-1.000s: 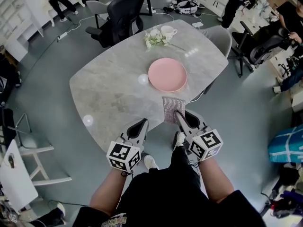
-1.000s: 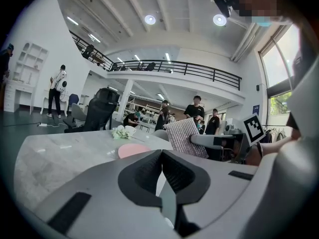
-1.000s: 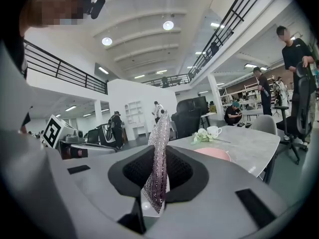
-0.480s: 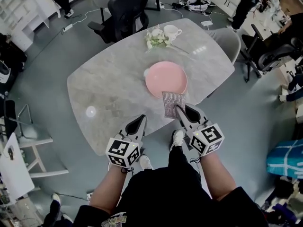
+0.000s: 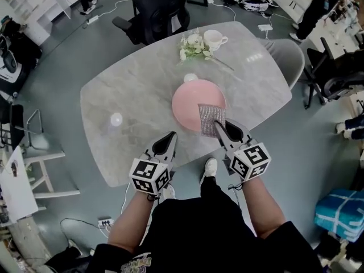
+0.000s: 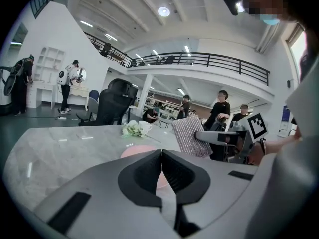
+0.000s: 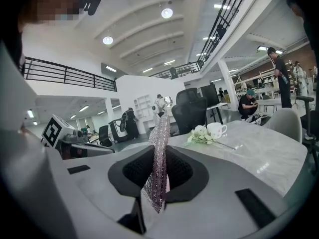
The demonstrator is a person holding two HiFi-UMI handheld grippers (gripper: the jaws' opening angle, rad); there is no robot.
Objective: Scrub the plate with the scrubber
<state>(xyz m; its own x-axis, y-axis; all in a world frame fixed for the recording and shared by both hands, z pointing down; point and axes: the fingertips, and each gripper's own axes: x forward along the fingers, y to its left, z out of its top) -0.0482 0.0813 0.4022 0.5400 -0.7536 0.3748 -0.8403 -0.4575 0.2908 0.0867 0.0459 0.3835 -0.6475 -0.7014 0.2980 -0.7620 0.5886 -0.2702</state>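
Note:
A round pink plate [image 5: 190,101] lies on the grey marble table [image 5: 136,101], past its middle. The scrubber [image 5: 211,119], a sparkly silver-pink cloth pad, hangs over the plate's near right edge, and my right gripper [image 5: 219,127] is shut on it. In the right gripper view the scrubber [image 7: 159,153] stands upright, pinched between the jaws. My left gripper [image 5: 170,139] is shut and holds nothing, over the table's near edge left of the plate. From the left gripper view, the plate [image 6: 137,152] shows just past the jaws, with the scrubber [image 6: 191,136] at right.
White flowers [image 5: 192,49] and a white cup [image 5: 215,38] sit at the table's far side. A black office chair [image 5: 156,4] stands beyond it, a grey chair [image 5: 287,56] at right, white furniture [image 5: 23,169] at left. People stand around the room's edges.
The scrubber in my right gripper has moved forward from the table's near edge to over the plate's near right rim. My left gripper has advanced slightly toward the table.

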